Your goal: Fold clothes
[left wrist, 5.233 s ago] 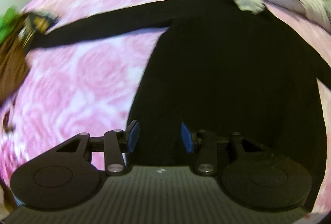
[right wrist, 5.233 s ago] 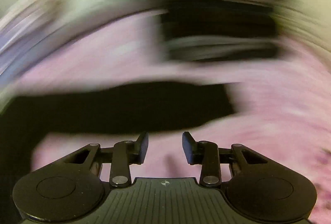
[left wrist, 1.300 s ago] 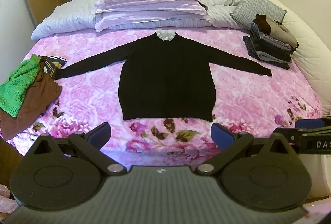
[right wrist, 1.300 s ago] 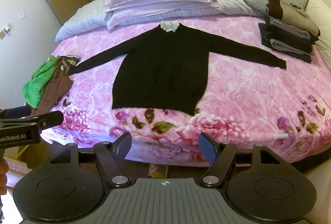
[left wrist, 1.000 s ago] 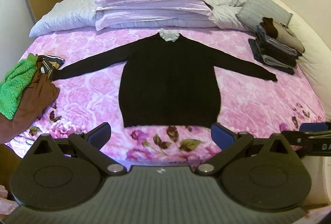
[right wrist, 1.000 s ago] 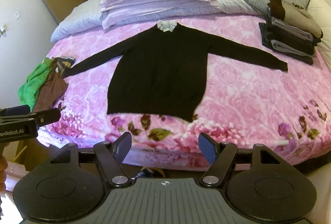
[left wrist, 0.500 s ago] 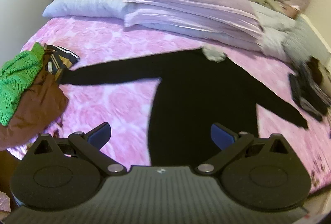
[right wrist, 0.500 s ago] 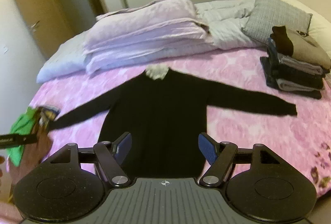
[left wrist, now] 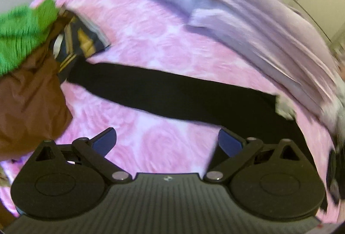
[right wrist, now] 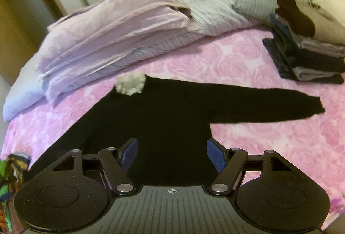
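black sweater (right wrist: 163, 121) lies spread flat on a pink floral bedspread (right wrist: 269, 143), its pale collar (right wrist: 130, 84) toward the stacked lilac pillows (right wrist: 112, 24) and both sleeves stretched out to the sides. left gripper (left wrist: 167, 143) hangs over the bed near one long sleeve (left wrist: 163, 91), jaws spread wide and holding nothing; the sleeve's cuff ends just beside a heap of green and brown clothes (left wrist: 28, 74). right gripper (right wrist: 170, 154) hovers above the sweater's body, jaws likewise parted and empty, with the other sleeve (right wrist: 265, 106) reaching toward a neat pile of folded garments (right wrist: 306, 52). folding has not yet begun on this piece: the step in hand looks like the approach to a first grasp. the next move likely calls for lowering each gripper onto a sleeve, pinching the fabric, and drawing it in across the chest.
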The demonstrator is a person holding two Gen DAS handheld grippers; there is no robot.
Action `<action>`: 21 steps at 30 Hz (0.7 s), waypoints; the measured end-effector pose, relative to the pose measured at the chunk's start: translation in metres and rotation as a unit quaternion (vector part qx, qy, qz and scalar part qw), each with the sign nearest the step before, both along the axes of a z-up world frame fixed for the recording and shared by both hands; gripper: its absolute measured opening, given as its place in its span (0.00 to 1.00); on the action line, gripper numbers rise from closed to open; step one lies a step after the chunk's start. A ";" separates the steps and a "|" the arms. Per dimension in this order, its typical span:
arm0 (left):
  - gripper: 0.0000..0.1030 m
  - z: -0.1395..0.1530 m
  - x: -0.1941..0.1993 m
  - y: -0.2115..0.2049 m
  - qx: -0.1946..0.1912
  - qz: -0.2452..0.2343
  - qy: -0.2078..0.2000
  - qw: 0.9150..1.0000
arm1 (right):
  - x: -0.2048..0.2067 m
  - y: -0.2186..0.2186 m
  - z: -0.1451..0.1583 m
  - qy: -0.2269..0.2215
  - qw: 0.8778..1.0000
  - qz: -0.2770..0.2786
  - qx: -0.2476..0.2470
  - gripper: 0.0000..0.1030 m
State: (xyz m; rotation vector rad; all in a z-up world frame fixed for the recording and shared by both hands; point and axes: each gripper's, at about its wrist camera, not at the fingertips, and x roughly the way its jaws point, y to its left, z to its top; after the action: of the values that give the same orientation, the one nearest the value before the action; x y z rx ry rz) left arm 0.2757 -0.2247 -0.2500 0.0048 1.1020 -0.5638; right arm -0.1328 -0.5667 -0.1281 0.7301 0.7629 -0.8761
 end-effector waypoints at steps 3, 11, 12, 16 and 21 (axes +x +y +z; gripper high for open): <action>0.93 -0.042 0.036 0.003 -0.004 0.041 0.017 0.999 | 0.012 -0.014 -0.029 0.022 1.000 -0.005 0.009 0.66; 0.76 -0.120 0.105 0.028 -0.027 0.146 0.037 0.988 | 0.030 -0.014 -0.089 0.071 0.997 0.000 0.028 0.66; 0.74 -0.126 0.110 0.032 -0.044 0.157 0.043 0.986 | 0.030 -0.014 -0.096 0.077 0.997 0.000 0.030 0.66; 0.63 -0.145 0.125 0.043 -0.098 0.196 0.063 0.974 | 0.025 -0.014 -0.116 0.090 0.995 -0.006 0.039 0.66; 0.54 -0.164 0.130 0.051 -0.139 0.240 0.076 0.958 | 0.019 -0.014 -0.131 0.101 0.994 -0.008 0.043 0.66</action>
State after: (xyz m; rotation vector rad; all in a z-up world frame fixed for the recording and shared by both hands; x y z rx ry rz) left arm 0.4060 -0.1740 -0.4136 -0.5457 1.1137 -0.2765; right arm -0.1139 -0.5811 -0.2593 0.7312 0.9815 -0.9451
